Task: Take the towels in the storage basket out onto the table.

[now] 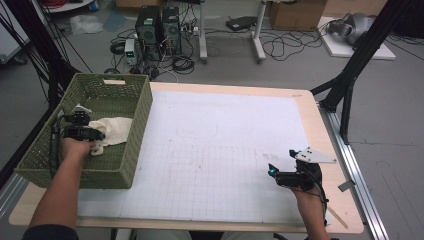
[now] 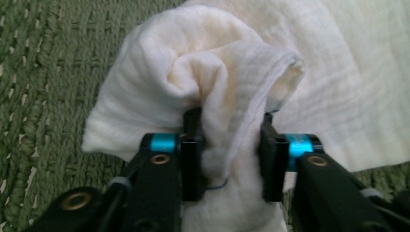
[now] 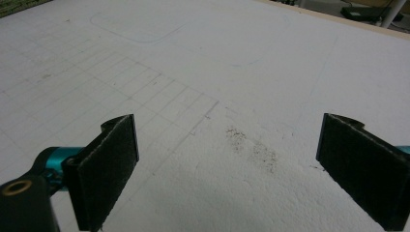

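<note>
Two jaws of the left gripper (image 2: 227, 150) are clamping a cloth (image 2: 203, 82) fold in the basket (image 1: 127, 150); lifting straight up should clear its wall, the right gripper (image 3: 227, 169) idling with jaws apart.

the white mat (image 1: 220, 150) lies bare from the green basket (image 1: 135, 130) across to the right gripper (image 1: 280, 172), open passage either way; the basket's woven walls hem the left gripper (image 1: 92, 135) on all sides, the cream cloth (image 1: 112, 130) bunched inside; upward stays free.

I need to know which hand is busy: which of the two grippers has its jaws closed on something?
The left gripper, inside the green basket, pinches a fold of the white cloth. The right gripper stands wide open over the white mat.
</note>
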Demonstrator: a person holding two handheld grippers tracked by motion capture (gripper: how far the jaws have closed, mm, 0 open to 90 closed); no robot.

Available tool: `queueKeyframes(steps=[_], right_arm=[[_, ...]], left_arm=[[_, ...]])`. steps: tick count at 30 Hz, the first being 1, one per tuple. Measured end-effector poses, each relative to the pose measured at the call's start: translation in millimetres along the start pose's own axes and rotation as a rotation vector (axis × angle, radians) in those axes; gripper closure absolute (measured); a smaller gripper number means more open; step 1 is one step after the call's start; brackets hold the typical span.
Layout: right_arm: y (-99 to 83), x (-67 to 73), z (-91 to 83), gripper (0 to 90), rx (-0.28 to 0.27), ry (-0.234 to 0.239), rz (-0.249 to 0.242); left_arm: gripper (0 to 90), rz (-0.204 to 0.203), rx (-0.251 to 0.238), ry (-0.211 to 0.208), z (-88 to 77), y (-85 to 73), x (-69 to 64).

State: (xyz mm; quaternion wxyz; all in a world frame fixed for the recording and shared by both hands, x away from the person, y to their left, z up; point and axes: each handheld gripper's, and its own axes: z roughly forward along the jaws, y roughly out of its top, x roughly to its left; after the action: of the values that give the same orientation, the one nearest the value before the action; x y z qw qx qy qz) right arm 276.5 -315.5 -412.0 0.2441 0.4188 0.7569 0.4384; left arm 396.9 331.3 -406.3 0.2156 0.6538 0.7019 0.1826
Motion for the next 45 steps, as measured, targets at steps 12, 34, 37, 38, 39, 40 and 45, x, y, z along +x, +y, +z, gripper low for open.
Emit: queueKeyframes(steps=[12,34,37,38,39,40,45], right_arm=[[-1.8,-4.5,-4.9,7.0,-0.006,-0.013,0.02],[-0.7,-2.3,-3.3,7.0,-0.011,-0.014,0.014],[-0.3,-1.4,-3.1,7.0,-0.009,-0.011,0.016],[-0.2,-1.8,-2.9,7.0,-0.012,-0.012,0.01],[-0.2,-1.6,-3.1,7.0,-0.012,-0.012,0.014],[-0.2,-1.9,-3.4,7.1,-0.011,-0.013,0.011],[-0.6,-2.5,-3.6,7.1,-0.008,-0.012,0.018]], left_arm=[[72.0,-0.116,-0.299,-0.113,-35.0,5.4,7.5],[72.0,-0.105,-0.663,-0.307,-105.9,5.4,4.1],[71.8,-0.063,-0.685,-0.343,-113.1,7.8,-8.5],[71.8,-0.05,-0.693,-0.351,-114.9,8.4,-12.2],[71.8,-0.034,-0.703,-0.367,-117.9,9.4,-18.6],[71.7,-0.019,-0.711,-0.376,-120.3,10.2,-23.7],[71.7,0.054,-0.75,-0.415,-130.1,13.3,-48.9]])
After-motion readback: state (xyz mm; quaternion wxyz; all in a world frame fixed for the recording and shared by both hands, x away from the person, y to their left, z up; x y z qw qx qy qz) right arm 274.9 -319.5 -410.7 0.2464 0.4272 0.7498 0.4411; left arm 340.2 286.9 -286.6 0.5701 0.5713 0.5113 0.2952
